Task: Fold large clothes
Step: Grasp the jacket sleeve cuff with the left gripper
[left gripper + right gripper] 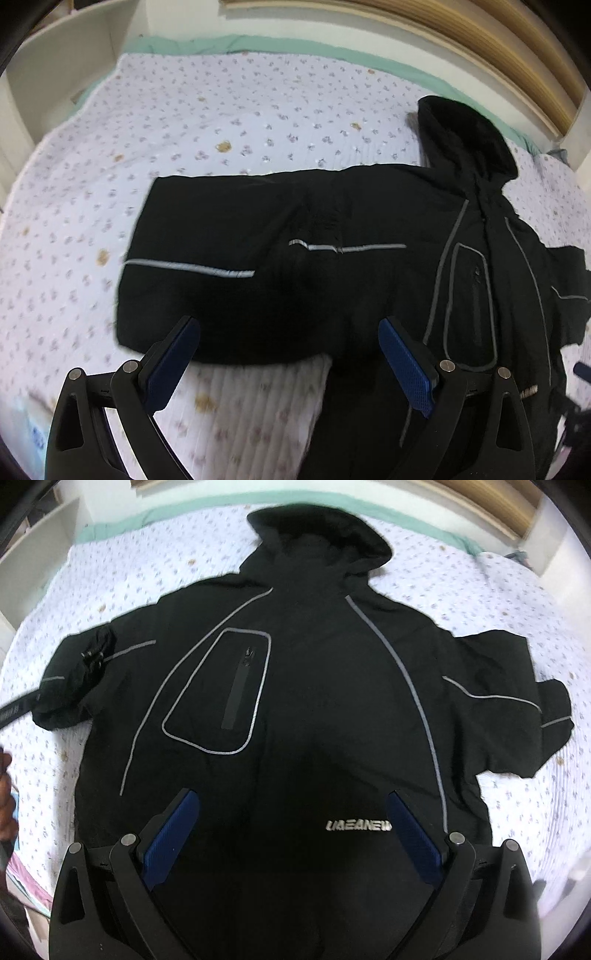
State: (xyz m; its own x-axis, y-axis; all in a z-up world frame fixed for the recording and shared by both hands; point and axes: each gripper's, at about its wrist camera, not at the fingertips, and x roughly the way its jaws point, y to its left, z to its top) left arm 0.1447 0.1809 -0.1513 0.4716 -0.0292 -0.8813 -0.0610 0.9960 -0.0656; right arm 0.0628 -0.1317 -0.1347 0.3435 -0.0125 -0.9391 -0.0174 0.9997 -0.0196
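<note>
Across the bed's white quilted cover with its small floral print (258, 122) lies the large black hooded jacket with grey reflective piping (314, 701), front side up, its hood (321, 535) toward the pale green sheet edge (147, 515) at the far side; the body looks spread flat, with a piped chest pocket (221, 690) and a silver printed logo (358, 826) near the hem; the left gripper (288, 362) hovers with its blue pads wide apart and nothing between them, over the near edge of the jacket's outstretched sleeve (229, 258), which reaches away from the body across the cover; the right gripper (293, 840) is likewise wide and empty, poised above the lower front of the jacket, just beside the logo; the other sleeve (517, 709) lies bunched and partly bent on the far side in the right wrist view; judging from this, the garment is laid out and no fold looks made yet, so the step in hand is likely the first sleeve fold; the next move would call for lowering the left gripper onto the sleeve's edge, pinching the cloth cleanly, and carrying it over the chest without dragging the body out of square.
</note>
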